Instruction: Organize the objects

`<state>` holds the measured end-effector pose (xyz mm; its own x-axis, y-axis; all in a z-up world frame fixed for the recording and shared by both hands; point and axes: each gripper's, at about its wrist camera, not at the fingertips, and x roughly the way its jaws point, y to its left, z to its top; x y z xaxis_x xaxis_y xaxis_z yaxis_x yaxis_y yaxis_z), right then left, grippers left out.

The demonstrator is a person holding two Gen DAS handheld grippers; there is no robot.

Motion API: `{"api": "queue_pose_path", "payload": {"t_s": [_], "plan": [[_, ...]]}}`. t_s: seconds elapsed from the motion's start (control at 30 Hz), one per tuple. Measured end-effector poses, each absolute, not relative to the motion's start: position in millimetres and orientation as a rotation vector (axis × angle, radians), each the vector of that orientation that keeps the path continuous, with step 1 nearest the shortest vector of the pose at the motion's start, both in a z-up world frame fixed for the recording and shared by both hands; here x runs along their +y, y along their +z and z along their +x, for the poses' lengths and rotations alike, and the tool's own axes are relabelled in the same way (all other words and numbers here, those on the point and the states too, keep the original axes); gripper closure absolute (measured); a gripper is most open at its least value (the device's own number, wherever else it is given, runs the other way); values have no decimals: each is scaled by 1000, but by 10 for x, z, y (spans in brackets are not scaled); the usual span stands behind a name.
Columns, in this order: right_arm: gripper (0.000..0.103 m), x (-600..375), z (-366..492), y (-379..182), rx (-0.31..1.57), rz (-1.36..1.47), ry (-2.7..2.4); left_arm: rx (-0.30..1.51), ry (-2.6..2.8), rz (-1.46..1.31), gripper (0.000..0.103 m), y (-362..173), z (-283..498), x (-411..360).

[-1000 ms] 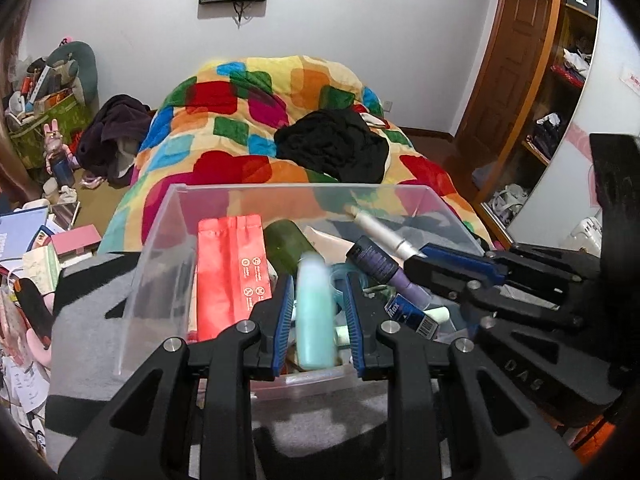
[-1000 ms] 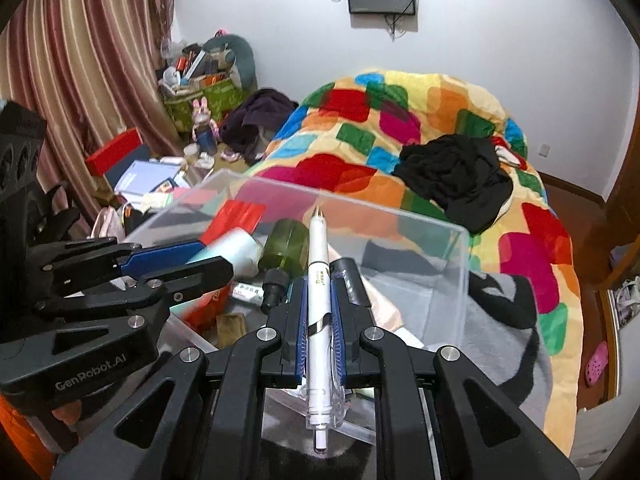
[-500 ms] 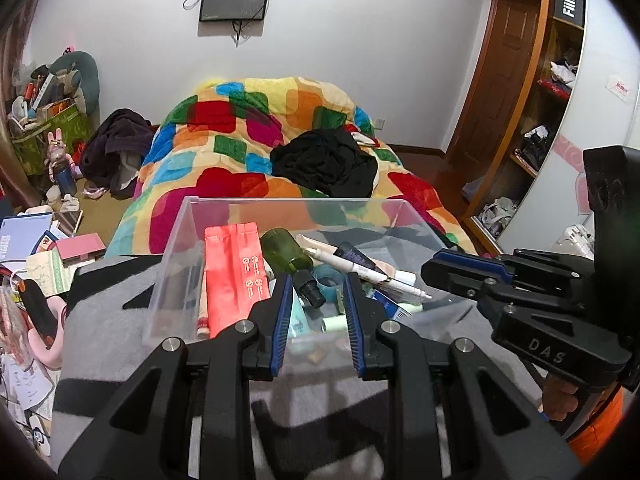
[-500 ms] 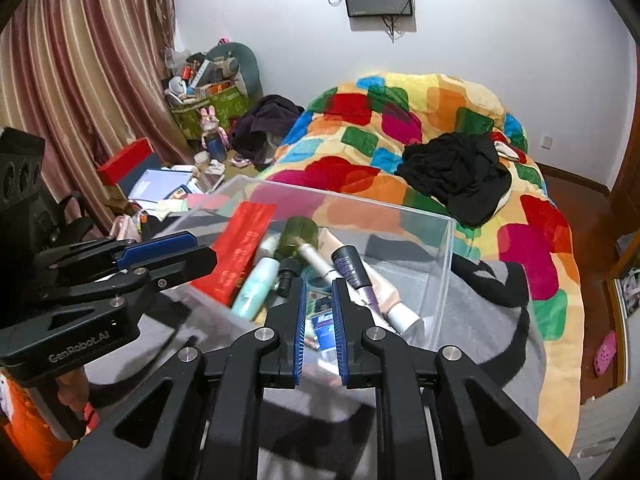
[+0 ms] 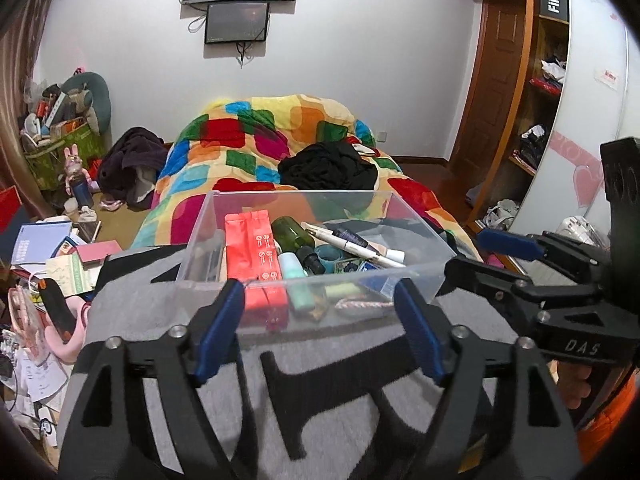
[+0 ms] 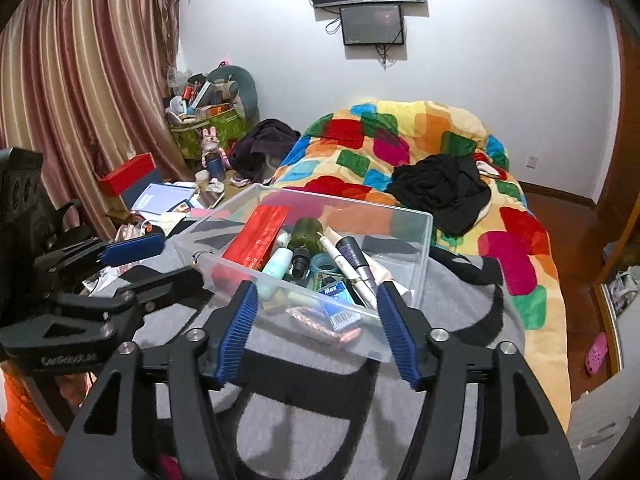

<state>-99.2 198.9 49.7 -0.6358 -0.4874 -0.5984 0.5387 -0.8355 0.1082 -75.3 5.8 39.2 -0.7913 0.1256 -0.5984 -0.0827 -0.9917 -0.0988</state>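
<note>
Blue-padded left claw (image 5: 320, 322) and right claw (image 6: 316, 326) opening, empty

Left gripper (image 5: 320, 328) and right gripper (image 6: 314, 328): jaws opening, empty.

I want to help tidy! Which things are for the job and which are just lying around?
For the job: clear plastic box, red pouch, green bottle, mint tube, white pen.
Lying about: colourful quilt, black clothes, books, pink slipper.
</note>
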Motion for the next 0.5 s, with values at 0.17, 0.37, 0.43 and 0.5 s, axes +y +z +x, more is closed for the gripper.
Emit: {"api": "queue_pose_path", "payload": {"t_s": [0.17, 0.37, 0.43, 0.5], "plan": [[33, 2053, -916, 429, 110, 854, -2448, -102, 2877, -972, 12, 331, -645, 81], [32, 2074, -884, 297, 105, 890, -2449, -106, 2883, -989, 11, 229, -608, 118], [32, 2081, -880, 275, 109, 895, -2452, -107, 2883, -998, 11, 206, -611, 120], [32, 2090, -858, 265, 105, 895, -2452, -115, 2882, -998, 11, 191, -605, 118]]}}
